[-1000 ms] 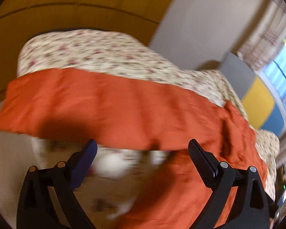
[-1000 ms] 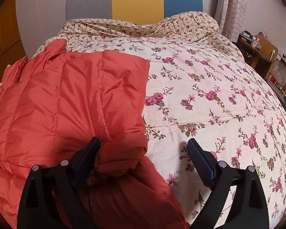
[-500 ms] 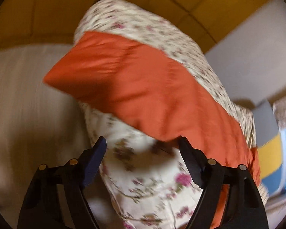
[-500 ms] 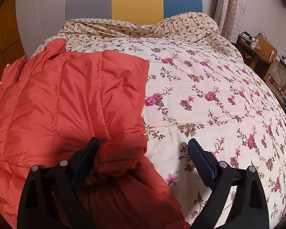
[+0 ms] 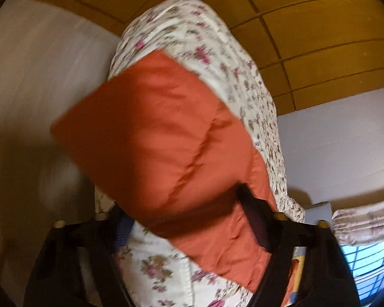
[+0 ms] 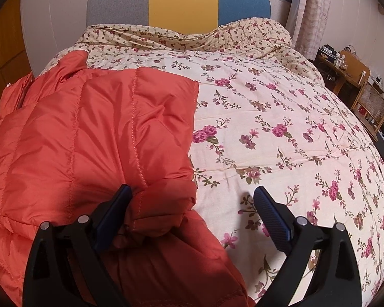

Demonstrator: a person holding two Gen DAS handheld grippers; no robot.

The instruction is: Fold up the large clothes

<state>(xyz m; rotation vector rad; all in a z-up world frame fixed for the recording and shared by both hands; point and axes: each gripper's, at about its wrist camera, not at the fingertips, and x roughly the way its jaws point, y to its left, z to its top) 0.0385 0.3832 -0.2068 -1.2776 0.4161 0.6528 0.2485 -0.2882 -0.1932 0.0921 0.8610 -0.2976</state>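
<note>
An orange quilted puffer jacket (image 6: 89, 133) lies spread on the left half of a floral quilt (image 6: 281, 128) on a bed. My right gripper (image 6: 193, 202) hovers open over the jacket's near folded corner, with its left finger on the orange fabric and its right finger over bare quilt. In the rolled left wrist view, a hanging edge of the jacket (image 5: 153, 138) runs between the fingers of my left gripper (image 5: 187, 220). Those jaws are closing around the fabric, which hides both fingertips, and I see no firm pinch.
A grey, yellow and blue headboard (image 6: 181, 0) stands at the far end of the bed. A wooden chair and cluttered desk (image 6: 366, 97) are at the right. Yellow wardrobe panels (image 5: 307, 12) and a white wall flank the bed's left side.
The left gripper has rolled and moved in on the jacket's edge; its jaws have narrowed and the fabric now lies between them. The right gripper has not moved.
</note>
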